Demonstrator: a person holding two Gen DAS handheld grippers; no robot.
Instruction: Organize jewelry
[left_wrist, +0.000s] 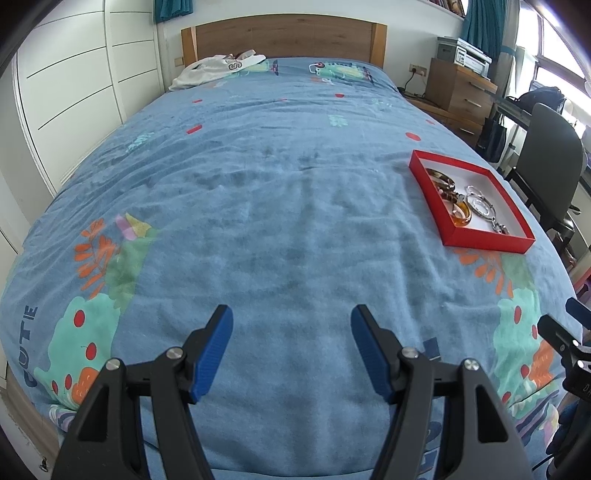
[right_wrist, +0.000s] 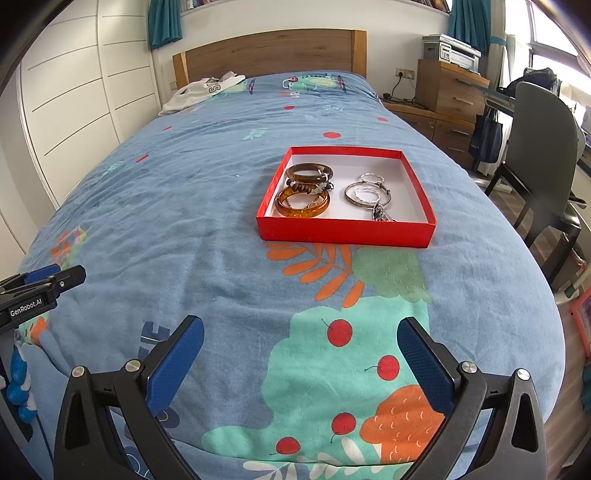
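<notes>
Both tools hover above the foot end of a blue bed (right_wrist: 207, 229). The left gripper (left_wrist: 291, 325) and right gripper (right_wrist: 300, 338) have jaws spread wide, holding and touching nothing. A red box (right_wrist: 345, 230) of bracelets (right_wrist: 303, 201) sits near the bed's right edge.

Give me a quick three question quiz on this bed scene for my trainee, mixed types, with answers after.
1. True or false: the left claw holds a bangle.
2. Where in the red box does the amber bangle lie? A) near-left corner B) far-right corner C) outside on the bedspread
3. What colour are the rings on the box's right side?

Key: 1 false, it is open and empty. 2 A. 3 silver.
</notes>
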